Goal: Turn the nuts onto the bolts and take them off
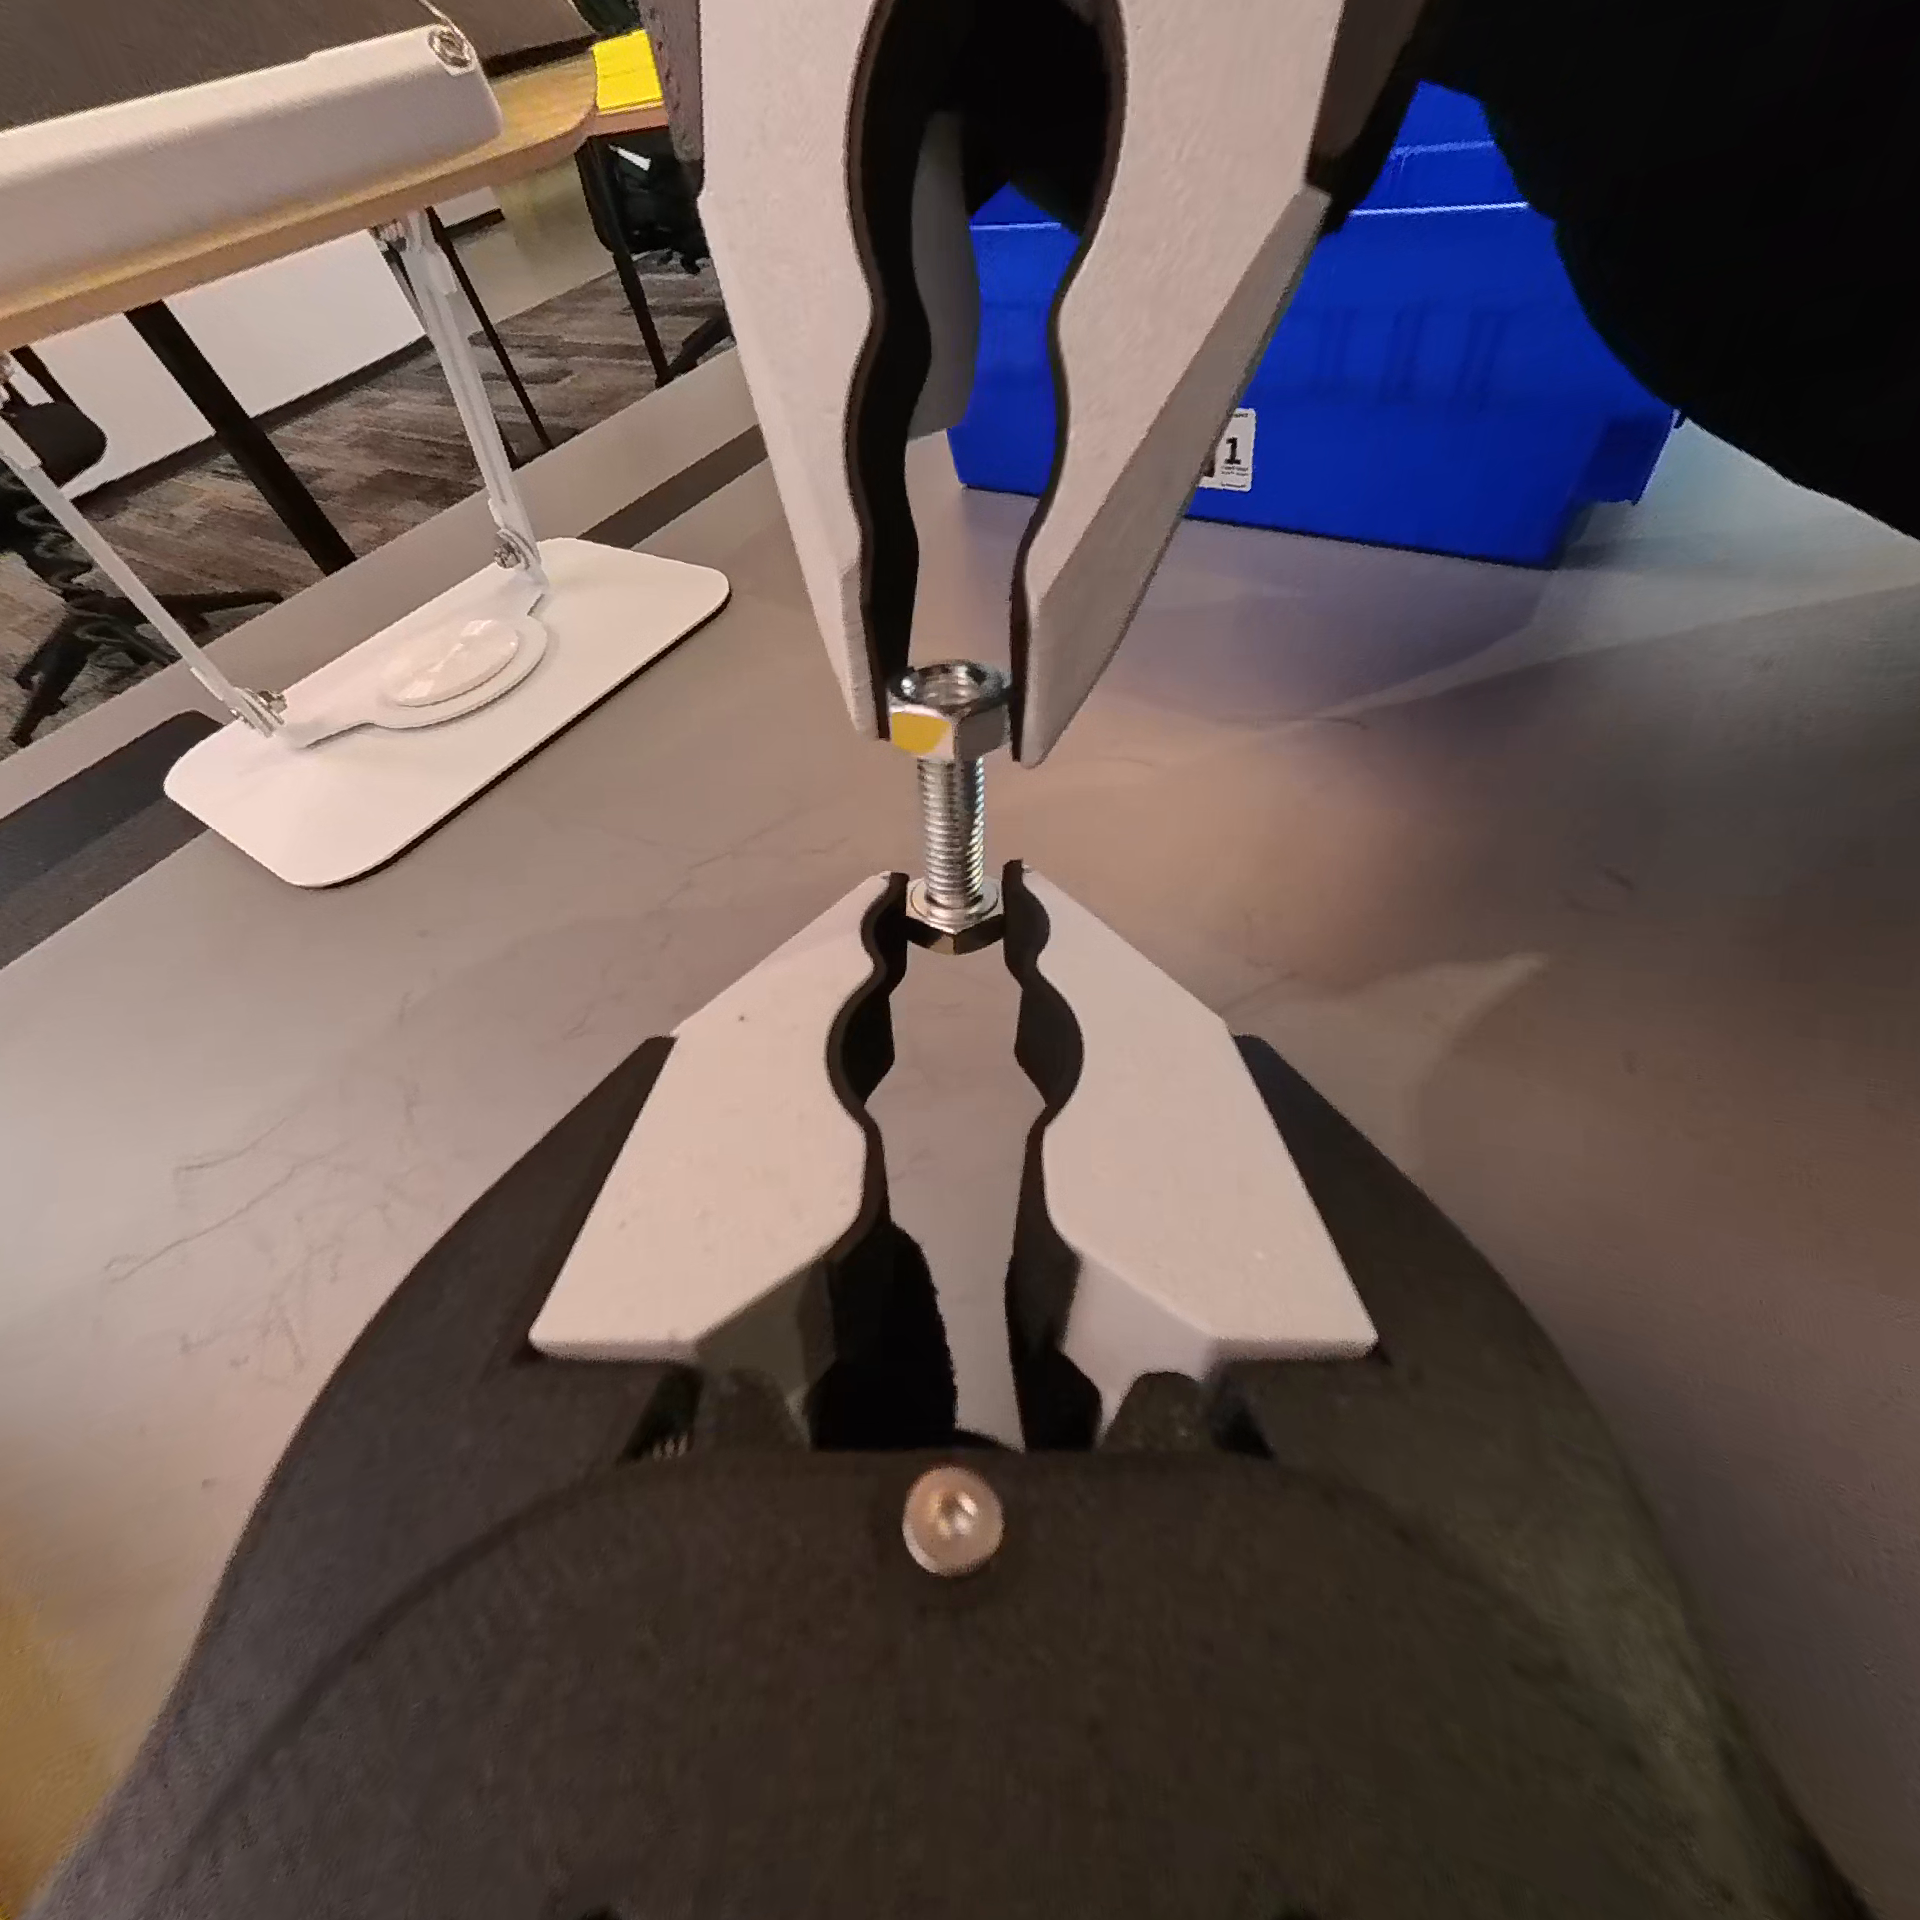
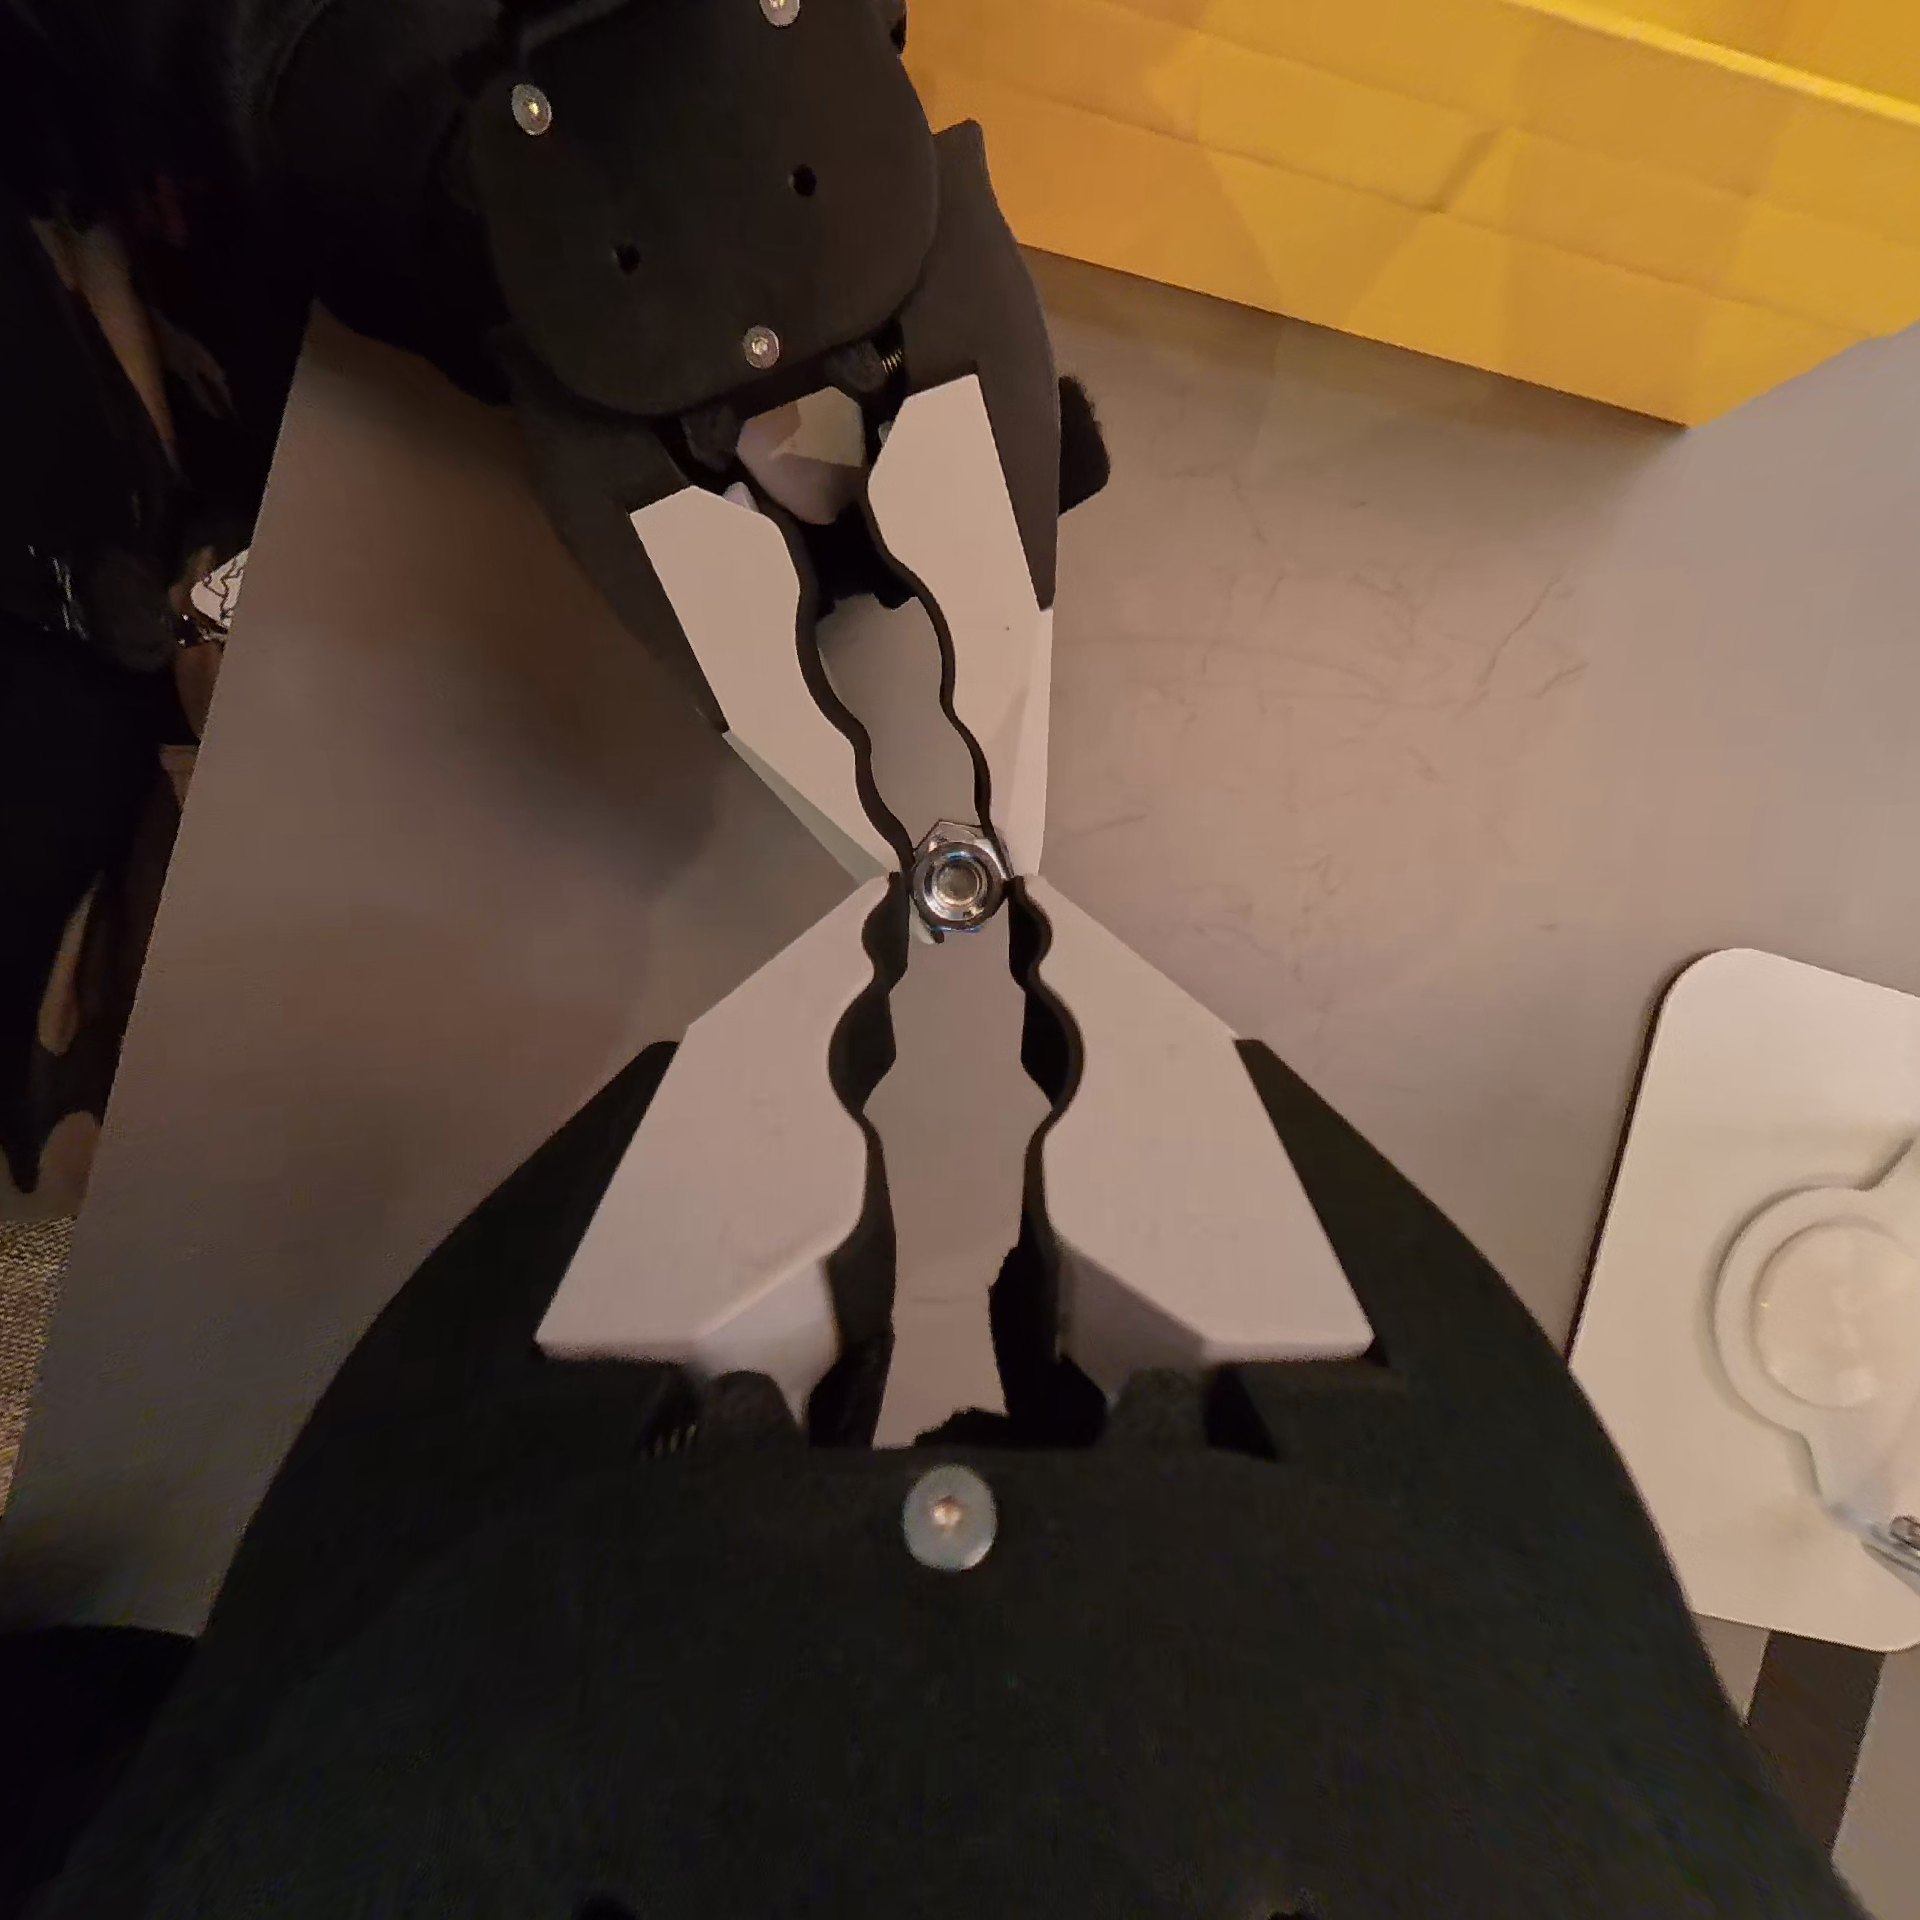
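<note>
Left tool (image 1: 951, 920) clamps the bolt (image 1: 951, 831) head, pointing level; right tool (image 1: 951, 717) reaches down, clamped on the nut (image 1: 948, 712).

This looks like an office or a lab room set up inside one. The grey worktop (image 1: 436, 1091) has a smooth laminate face with fine scratches. Behind it stand wood-topped desks (image 1: 312, 218) on thin black legs, over patterned grey carpet tiles (image 1: 343, 457), with a dark office chair (image 1: 52, 447) at the left edge. On the worktop sit a white folding stand (image 1: 457, 686) (the kind that props a laptop or tablet) and a blue plastic storage crate (image 1: 1403, 343) bearing a sticker. The right wrist view shows a yellow faceted wall panel (image 2: 1351, 156), typical of office acoustic cladding.
</note>
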